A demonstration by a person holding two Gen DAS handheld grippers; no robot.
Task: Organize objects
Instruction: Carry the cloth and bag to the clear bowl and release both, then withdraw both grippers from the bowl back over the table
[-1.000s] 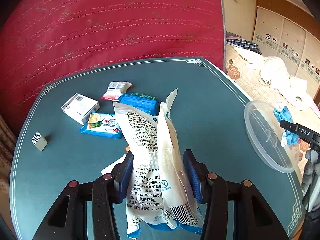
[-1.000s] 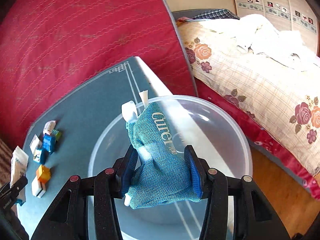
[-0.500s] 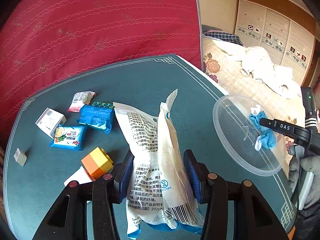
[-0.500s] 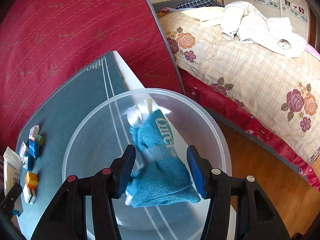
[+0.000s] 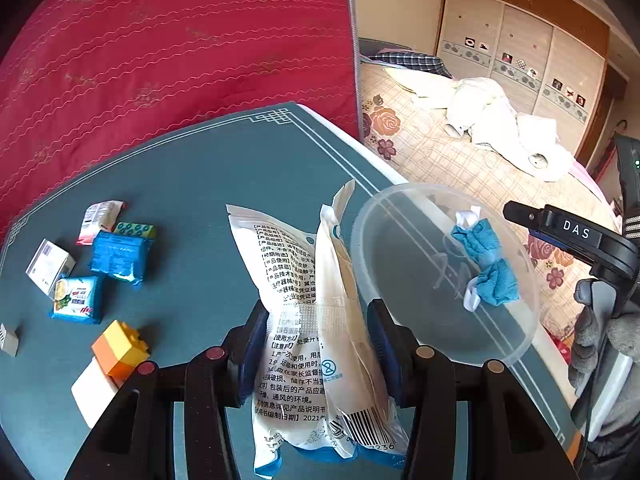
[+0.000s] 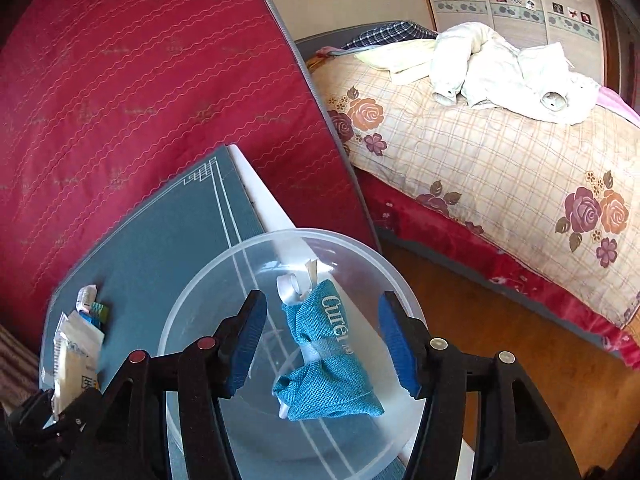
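The left gripper (image 5: 316,354) was clamped on a white plastic pouch (image 5: 308,320) printed with black Chinese text, a barcode low on one side and the digits "2021" near its bottom; its blue pads pressed the pouch from both sides and held it upright above the teal table mat (image 5: 192,184).

The right gripper (image 6: 322,346) had its jaws apart and not touching the teal mesh drawstring bag (image 6: 326,364), which lay between them inside the clear round plastic bowl (image 6: 192,312). White lettering on the bag read "Curel". In the left wrist view the right gripper's black finger bore the letters "DAS", and a grey-gloved hand (image 5: 600,332) held its handle.

The bowl sat at the table's right edge, its rim reaching past the mat's white border line. Left of the pouch lay a cluster: a small white box (image 5: 50,266), a blue snack packet (image 5: 78,298), a blue wrapped packet (image 5: 120,256), a pink-and-white sachet (image 5: 100,220) and a yellow-and-orange toy brick (image 5: 120,346) on a white card. A broad stretch of bare mat lay between the cluster and the bowl. A red quilted mattress (image 5: 160,40) stood upright against the table's far edge.
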